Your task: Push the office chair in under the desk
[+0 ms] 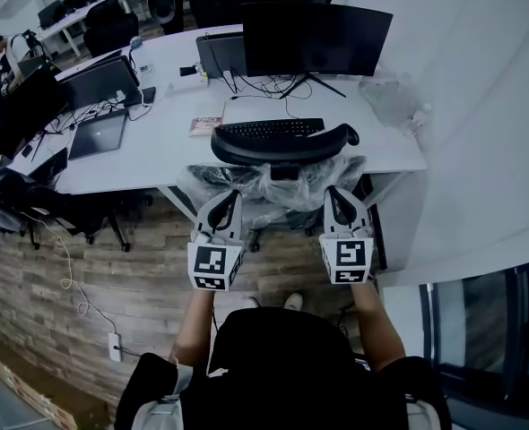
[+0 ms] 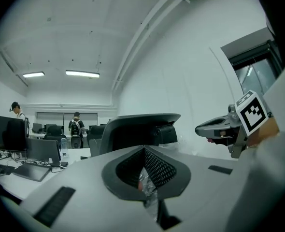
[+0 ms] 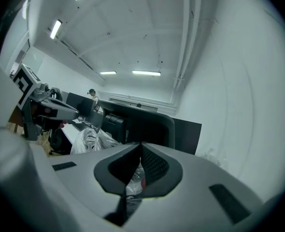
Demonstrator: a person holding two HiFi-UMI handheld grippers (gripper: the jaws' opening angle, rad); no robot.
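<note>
The office chair [image 1: 282,143] is standing right in front of me, its back, loosely bagged in plastic wrap [image 1: 273,182], facing me and its headrest already showing over the near edge of the desk [image 1: 166,150], in line with the keyboard [image 1: 273,129] and monitor [image 1: 316,38]. I am holding my left tongs [image 1: 229,200] and right tongs [image 1: 338,200] against that back, one at each side, both squeezed fully together. Crumpled plastic is sitting right at the tips, though I cannot tell whether any of it is pinched. I judge the chair is lined up and close in, but its back is not yet meeting the desk edge, so the final shove forward is what is left.
</note>
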